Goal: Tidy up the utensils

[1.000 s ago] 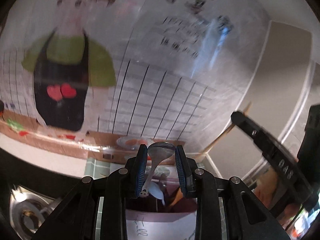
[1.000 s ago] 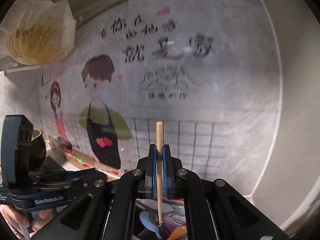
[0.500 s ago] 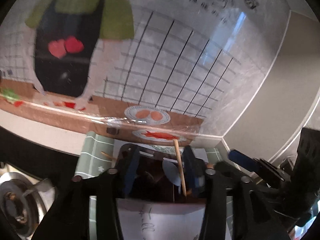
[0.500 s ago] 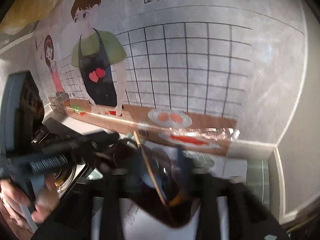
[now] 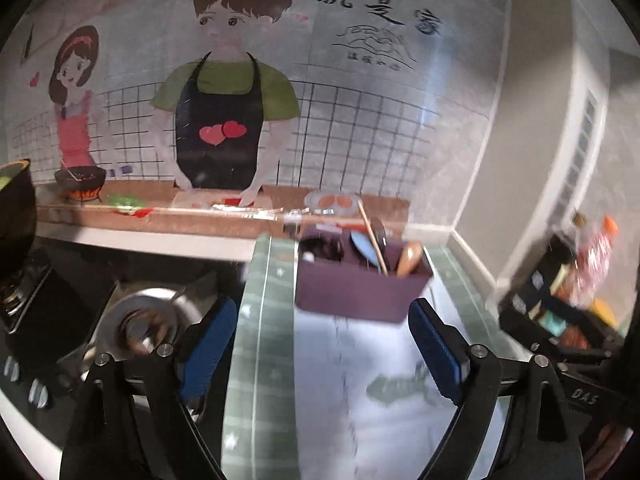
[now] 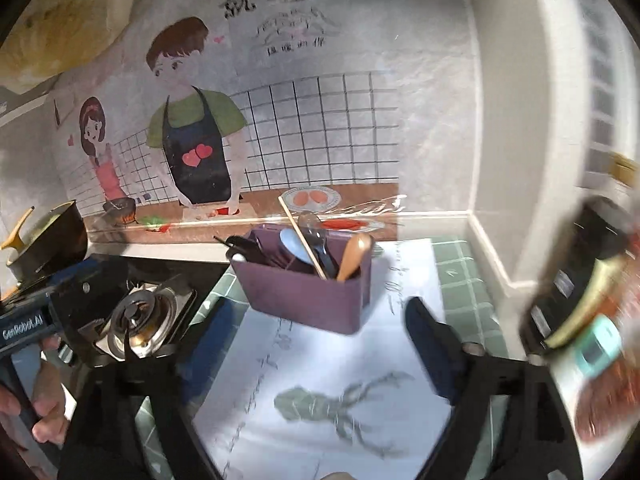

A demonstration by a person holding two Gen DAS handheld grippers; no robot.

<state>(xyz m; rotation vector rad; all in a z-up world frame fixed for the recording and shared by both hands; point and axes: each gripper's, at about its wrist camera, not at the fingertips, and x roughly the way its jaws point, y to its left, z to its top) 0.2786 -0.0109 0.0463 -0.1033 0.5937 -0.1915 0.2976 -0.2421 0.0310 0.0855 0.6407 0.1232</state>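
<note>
The left hand-held gripper [image 5: 320, 344] has its jaws opening wide with nothing between them; its blue pads [image 5: 208, 340] frame bare paper. The right hand-held gripper [image 6: 316, 344] is the same: jaws opening, empty, blurred in its own view. Both sit back from the purple box [image 6: 304, 292], which stands on a sheet of paper [image 6: 336, 380] on the green-tiled tabletop [image 6: 460, 280].

The utensils are in that box: a chopstick [image 6: 302, 240] leaning to the upper left, a blue spoon [image 6: 294, 248], a wooden spoon [image 6: 354, 256] at the right end, and dark utensils [image 6: 248, 248] at the left end.

The main risk, as I judge it, is the leaning chopstick: it pokes well above the rim, so a finger sweeping in low could knock it out or tip the light-looking box. The paper underneath could also slide if the box is pushed.

Room is tight at the sides. A gas burner [image 6: 140, 320] lies just to the left of the paper, with a dark pot [image 6: 52, 240] behind it. On the right a rack of bottles [image 5: 568, 288] stands close, and the wall [image 6: 500, 160] runs behind the box. The open space is the paper in front of the box.
</note>
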